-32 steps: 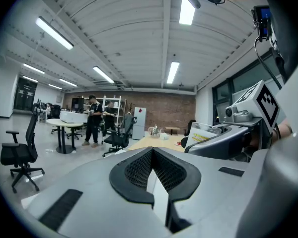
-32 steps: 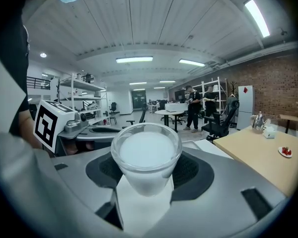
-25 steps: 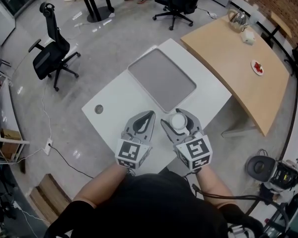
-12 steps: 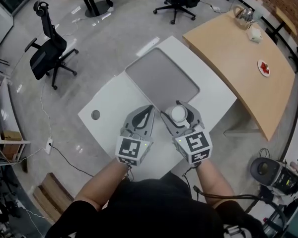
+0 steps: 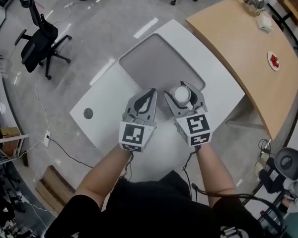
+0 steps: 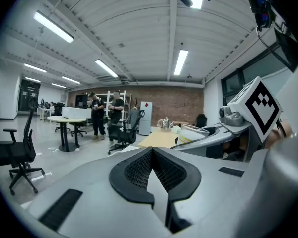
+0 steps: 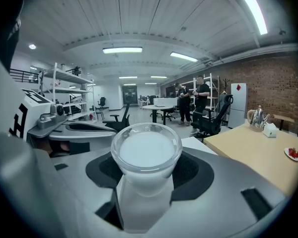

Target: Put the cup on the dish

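The right gripper (image 5: 184,89) fingers grip the cup (image 7: 146,152) above the tabletop (image 5: 109,103). The left gripper (image 5: 150,93) fingers are closed, empty. A grey tray (image 5: 154,66) lies just ahead (the only plate (image 5: 273,61) is well right).

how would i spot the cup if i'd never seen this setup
Find the white table with a grey rectangular mat on it. Above its near side, the right gripper clamps a round frosted white cup between its jaws. The left gripper beside it is shut and holds nothing.
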Tool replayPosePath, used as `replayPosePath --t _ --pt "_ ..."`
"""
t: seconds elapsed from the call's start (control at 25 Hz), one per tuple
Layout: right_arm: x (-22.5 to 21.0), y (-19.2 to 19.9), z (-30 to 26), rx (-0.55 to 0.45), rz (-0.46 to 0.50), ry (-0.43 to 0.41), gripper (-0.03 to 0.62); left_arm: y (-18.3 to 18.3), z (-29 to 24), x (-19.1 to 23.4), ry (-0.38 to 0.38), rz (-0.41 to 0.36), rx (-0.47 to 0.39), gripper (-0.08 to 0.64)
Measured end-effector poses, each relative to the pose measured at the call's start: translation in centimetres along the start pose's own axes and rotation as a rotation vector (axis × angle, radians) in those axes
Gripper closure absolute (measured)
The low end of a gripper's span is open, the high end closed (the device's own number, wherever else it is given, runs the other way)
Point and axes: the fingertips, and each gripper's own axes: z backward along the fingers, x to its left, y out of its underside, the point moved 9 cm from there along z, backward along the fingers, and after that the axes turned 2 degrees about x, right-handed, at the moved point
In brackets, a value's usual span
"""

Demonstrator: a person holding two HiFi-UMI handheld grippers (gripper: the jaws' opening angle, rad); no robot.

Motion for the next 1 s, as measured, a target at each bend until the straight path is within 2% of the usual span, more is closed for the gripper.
replayPosePath --t 0.44,0.8,1.0 --pt "-4.6 3.1 -8.4 0.029 -0.01 0.078 0.33 3.2 -6.8 1.7 -0.021 -0.001 0.037 0.552" --pt "-6.0 6.0 -13.1 0.069 -0.017 0.111 0.33 5.7 -8.9 2.6 -0.055 -0.028 0.059 0.552" --pt "-5.4 7.5 -15.0 0.101 -0.035 0.11 0.33 6.9 -9.0 3.3 -0.067 -0.011 0.065 0.552"
